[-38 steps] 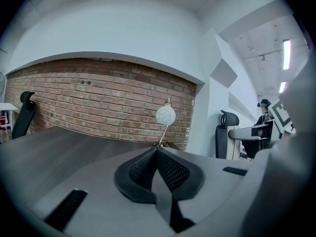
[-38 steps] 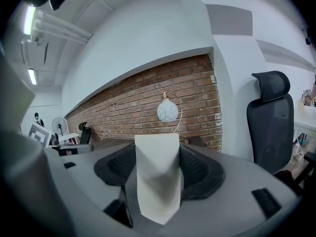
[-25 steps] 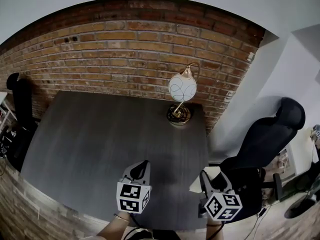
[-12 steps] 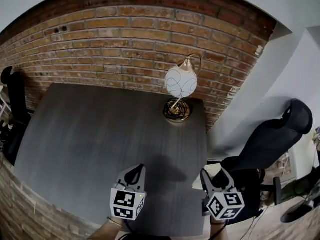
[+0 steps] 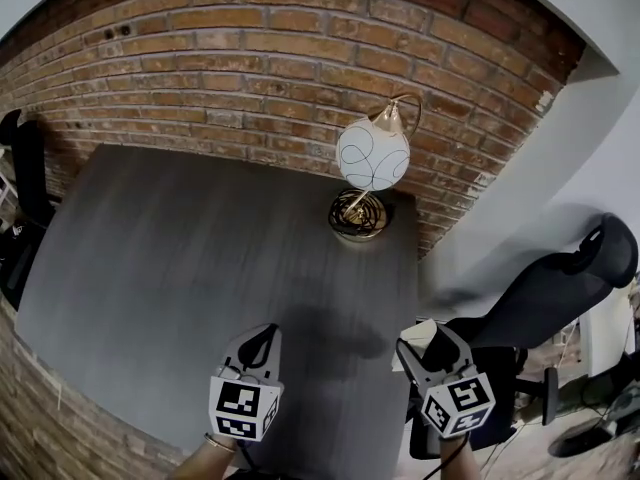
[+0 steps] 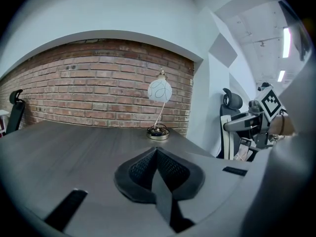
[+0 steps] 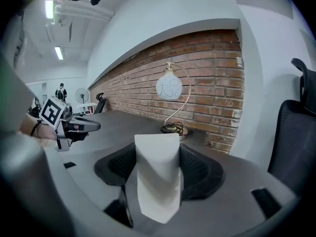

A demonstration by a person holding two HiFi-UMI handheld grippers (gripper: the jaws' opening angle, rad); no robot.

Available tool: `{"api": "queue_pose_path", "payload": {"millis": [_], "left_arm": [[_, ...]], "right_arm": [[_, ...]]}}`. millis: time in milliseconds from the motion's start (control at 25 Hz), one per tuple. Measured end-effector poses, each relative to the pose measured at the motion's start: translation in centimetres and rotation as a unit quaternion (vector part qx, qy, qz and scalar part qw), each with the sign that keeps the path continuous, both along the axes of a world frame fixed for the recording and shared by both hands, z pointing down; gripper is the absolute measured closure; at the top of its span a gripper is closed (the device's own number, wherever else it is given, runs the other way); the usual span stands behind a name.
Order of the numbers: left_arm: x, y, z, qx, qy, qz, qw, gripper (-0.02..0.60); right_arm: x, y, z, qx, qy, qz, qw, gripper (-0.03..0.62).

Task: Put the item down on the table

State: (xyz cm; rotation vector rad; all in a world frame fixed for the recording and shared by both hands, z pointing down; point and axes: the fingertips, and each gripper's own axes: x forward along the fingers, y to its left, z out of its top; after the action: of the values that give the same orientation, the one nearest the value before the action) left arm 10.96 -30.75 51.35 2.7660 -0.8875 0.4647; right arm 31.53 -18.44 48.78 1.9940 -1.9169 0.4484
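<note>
Showing at the lower right of the head view, the right gripper [image 5: 416, 352] is seen clamped on a white folded piece of paper [image 7: 156, 174], which stands up between its jaws in the middle of the right gripper view. The paper is held in the air about at the right edge of the dark table [image 5: 200, 258], with the black chair [image 5: 560, 288] beyond it, and is not yet laid down. It is judged to be very light, thin and easily creased, and likely to drift when let go. A pinch low on the fold, as now, is therefore suited, and a low release over the tabletop is called for. The left gripper [image 5: 262, 340], at the lower middle, is pressed together on nothing. No container is seen. Only a globe lamp [image 5: 372, 156] is stood on the table, toward the upper right by the brick wall [image 5: 250, 68].
</note>
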Motion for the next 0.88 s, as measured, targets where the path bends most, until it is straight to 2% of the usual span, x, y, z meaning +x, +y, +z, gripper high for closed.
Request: {"api": "queue_pose_path", "payload": {"millis": [160,320,480,680,800,880], "left_arm": [[-0.1,-0.3,0.6,0.002,-0.006,-0.006,1.0,0.571],[-0.6,-0.5,1.2,-0.008,-0.008,-0.016,0.9998,0.571],[-1.3,-0.7,1.9,-0.017,-0.013,-0.025,0.9994,0.571],[-2.2,-0.9,2.4,-0.023,-0.016,-0.037,0.9989,0.571],[-2.7,-1.0,2.6,-0.025,-0.018,-0.04,0.9987,0.571],[-2.9,-1.0,2.9,-0.028,-0.018,-0.043,0.9985,0.571]], "right_arm": [[-0.5,-0.9,1.4,-0.025,0.023,-0.049,0.998,0.299],[-2.0,-1.5,2.5,-0.054,0.045,-0.129,0.989,0.299],[-4.4,-1.7,3.2,-0.086,0.055,-0.209,0.973,0.299],[-7.3,-0.8,4.3,-0.132,0.062,-0.295,0.944,0.299],[-8.6,-0.1,4.8,-0.153,0.069,-0.331,0.928,0.299],[-9.1,0.0,5.1,-0.16,0.073,-0.344,0.922,0.299]]}}
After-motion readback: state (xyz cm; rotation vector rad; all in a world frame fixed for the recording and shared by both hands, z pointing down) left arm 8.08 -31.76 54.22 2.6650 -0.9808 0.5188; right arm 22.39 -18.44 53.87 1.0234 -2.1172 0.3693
